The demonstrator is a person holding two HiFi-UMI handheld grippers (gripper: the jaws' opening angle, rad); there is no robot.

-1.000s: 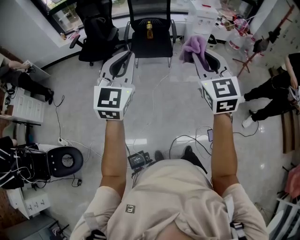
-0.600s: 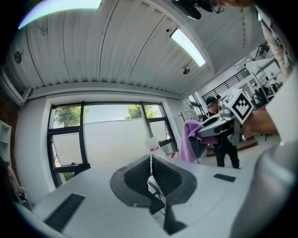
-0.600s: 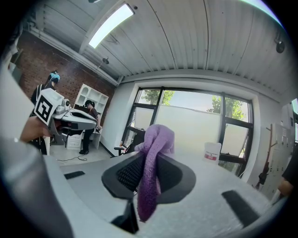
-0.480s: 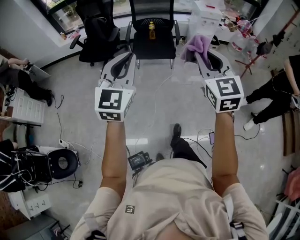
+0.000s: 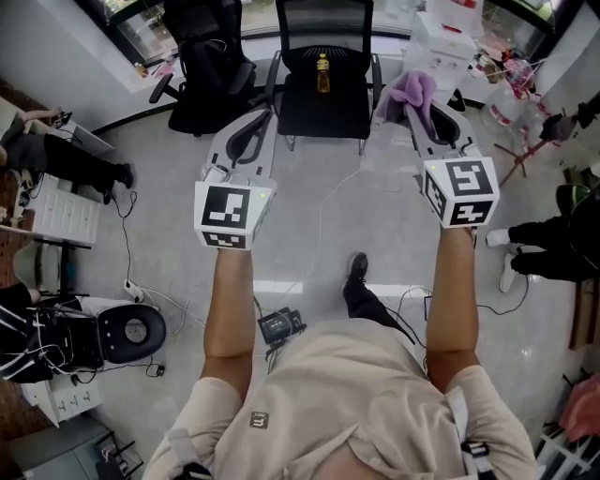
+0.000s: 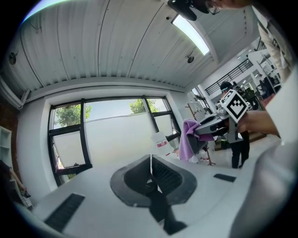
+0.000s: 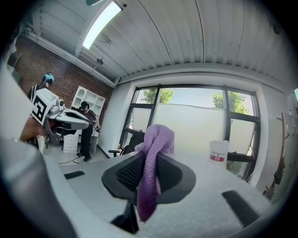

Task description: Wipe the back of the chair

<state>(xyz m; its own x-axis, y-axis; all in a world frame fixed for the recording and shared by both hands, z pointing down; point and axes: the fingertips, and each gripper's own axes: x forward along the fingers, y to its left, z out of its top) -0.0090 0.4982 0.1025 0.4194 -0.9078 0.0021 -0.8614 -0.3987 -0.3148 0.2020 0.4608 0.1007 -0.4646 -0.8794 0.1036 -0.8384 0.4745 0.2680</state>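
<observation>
The left tongs (image 6: 150, 171) are pressed together, with nothing between the jaws. The right tongs (image 7: 148, 173) are shut on a purple cloth (image 7: 157, 135), which is pinched near its middle: a bunched part stands above the jaws and a long tail hangs below them. Both tongs are held out in front of the person at about the same height, well apart from each other, above a grey floor (image 5: 319, 211).

The chair (image 5: 302, 101), black and with armrests, is seen in the head view ahead of the tongs and between them. Its seat is turned toward the person, and its back (image 5: 323, 17) is on the far side, by the window. A bottle (image 5: 322, 72) with yellow contents is stood upright on the seat. The cloth is held just beside the chair's right armrest in that view; whether it touches the armrest cannot be told. The chair's back is not touched by either of the tongs.

A second black chair (image 5: 202, 70) is stood to the left of the first. Cables (image 5: 281, 323) are spread over the floor near the person's shoe (image 5: 355, 268). A white tub (image 7: 218, 151) is seen by the window in the right gripper view. Another person (image 7: 86, 130) is seen standing in the background of that view.
</observation>
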